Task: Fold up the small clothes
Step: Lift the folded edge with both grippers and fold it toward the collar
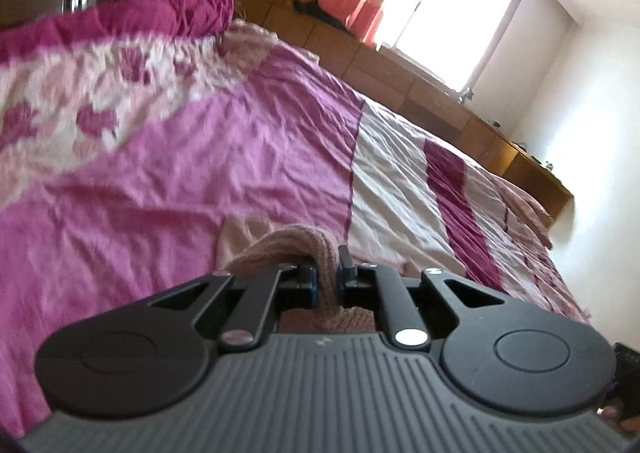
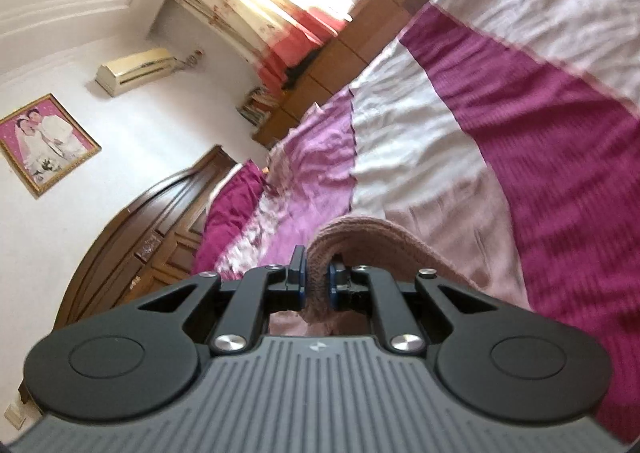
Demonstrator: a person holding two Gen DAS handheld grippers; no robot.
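Observation:
A dusty-pink knitted garment (image 1: 288, 245) is held up over the bed. My left gripper (image 1: 326, 277) is shut on a bunched edge of it, with knit bulging above and below the jaws. My right gripper (image 2: 318, 281) is shut on another edge of the same pink knit (image 2: 372, 237), which drapes away to the right. Most of the garment hangs below the grippers, out of sight. Both views are tilted and blurred.
Below lies a bed with a magenta, pink and cream striped cover (image 1: 240, 141), rumpled. A wooden headboard ledge (image 1: 420, 93) runs under a bright window (image 1: 448, 5). A dark wooden wardrobe (image 2: 160, 221) and a framed photo (image 2: 44, 141) stand on the wall side.

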